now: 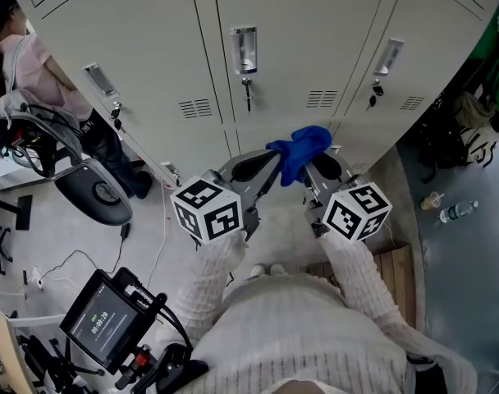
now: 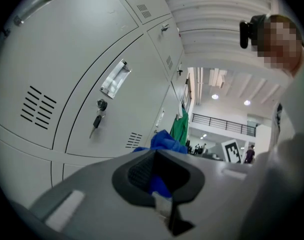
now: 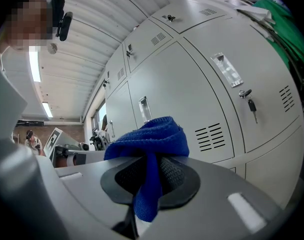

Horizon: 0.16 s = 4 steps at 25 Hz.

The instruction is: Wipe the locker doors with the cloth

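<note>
Soft blue knitted cloth (image 1: 301, 149) is pinched by left gripper (image 1: 266, 164) and right gripper (image 1: 317, 169) alike, bunched between them. Smooth grey slotted locker doors (image 1: 299, 48) are faced just ahead.

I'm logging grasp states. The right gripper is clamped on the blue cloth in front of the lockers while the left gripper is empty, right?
Not quite: the left gripper is not empty. The left gripper view shows its jaws closed on the blue cloth too. The rest holds: the right gripper clamps it in front of the lockers.
</note>
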{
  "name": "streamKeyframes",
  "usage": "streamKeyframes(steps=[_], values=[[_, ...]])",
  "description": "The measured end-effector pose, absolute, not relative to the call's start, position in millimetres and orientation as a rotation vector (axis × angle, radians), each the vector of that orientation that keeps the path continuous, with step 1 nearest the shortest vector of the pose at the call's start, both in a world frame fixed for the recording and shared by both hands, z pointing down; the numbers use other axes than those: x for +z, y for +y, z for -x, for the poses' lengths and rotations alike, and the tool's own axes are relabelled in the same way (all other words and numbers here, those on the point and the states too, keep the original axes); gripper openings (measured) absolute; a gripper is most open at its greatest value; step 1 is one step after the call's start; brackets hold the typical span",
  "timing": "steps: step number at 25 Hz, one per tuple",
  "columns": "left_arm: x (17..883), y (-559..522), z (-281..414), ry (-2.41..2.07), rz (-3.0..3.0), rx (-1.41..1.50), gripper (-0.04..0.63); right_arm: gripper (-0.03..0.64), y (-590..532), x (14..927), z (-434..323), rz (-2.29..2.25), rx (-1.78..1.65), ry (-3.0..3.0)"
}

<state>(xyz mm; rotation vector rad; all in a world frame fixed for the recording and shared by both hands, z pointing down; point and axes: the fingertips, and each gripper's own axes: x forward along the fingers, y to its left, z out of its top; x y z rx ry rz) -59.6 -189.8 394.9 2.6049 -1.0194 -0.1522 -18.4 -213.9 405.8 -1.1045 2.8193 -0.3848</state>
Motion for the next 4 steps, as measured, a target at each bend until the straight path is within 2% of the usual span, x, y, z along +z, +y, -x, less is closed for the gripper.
streamKeyframes(steps=[4], values=[[395.0,-186.4,62.3,-0.990,-2.590,-0.177,0.006,0.049,-212.7,407.1,16.7,1.136,-0.374,2.805]])
